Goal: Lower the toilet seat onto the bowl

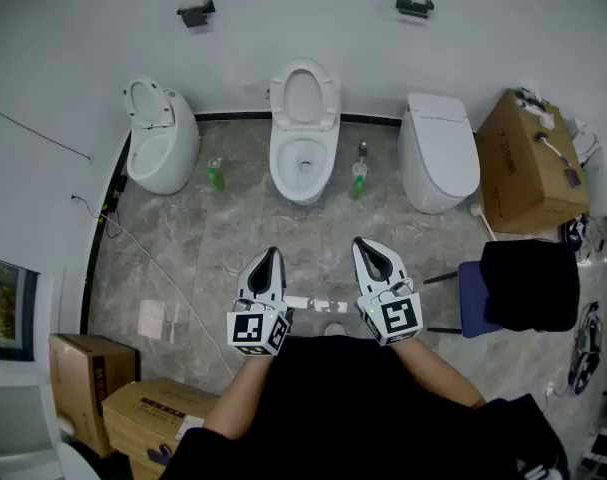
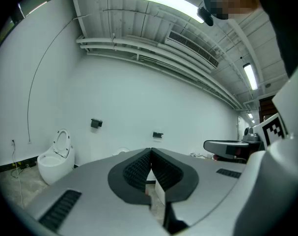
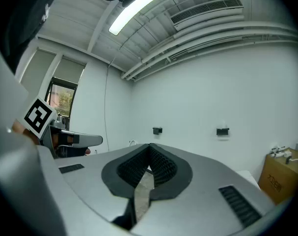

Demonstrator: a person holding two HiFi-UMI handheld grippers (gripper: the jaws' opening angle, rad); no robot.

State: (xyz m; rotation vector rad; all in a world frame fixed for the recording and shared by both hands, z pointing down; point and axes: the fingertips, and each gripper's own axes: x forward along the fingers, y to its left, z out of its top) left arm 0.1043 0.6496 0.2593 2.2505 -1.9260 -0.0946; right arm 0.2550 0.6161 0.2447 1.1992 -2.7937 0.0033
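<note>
Grey stone-pattern floor (image 1: 213, 248), white walls all round.

Nearest: person in a dark top (image 1: 333, 398), arms forward, one gripper per hand, both held level toward the far wall.
- left gripper (image 1: 273, 253): jaws pressed together tip to tip, nothing between them.
- right gripper (image 1: 362, 242): same, jaws closed and empty.
- The two sit side by side with a gap between them, well apart from every toilet.

Floor near them: short white strips (image 1: 313, 303) in the gap between the grippers, and a pale sheet (image 1: 153, 318) off to the left. Two cardboard boxes (image 1: 83, 373) stand low left. A blue chair (image 1: 473, 298) on the right has black cloth (image 1: 531, 283) draped over it.

Further out, a cable (image 1: 153, 268) trails along the left side. A large cardboard box (image 1: 528, 163) is just beside the right toilet (image 1: 438, 153), whose lid is down.

Far wall, three white toilets in a row:
- The middle toilet is straight ahead of the grippers. Its toilet seat (image 1: 304, 96) is up, leaning back toward the wall, off the bowl (image 1: 303, 168).
- The left toilet (image 1: 161, 140) also has its seat raised.
- One green bottle (image 1: 215, 175) stands on the floor left of the middle bowl, and a second (image 1: 358, 181) to its right.

Two black wall fittings (image 1: 196, 13) are mounted high on the wall above the row.
</note>
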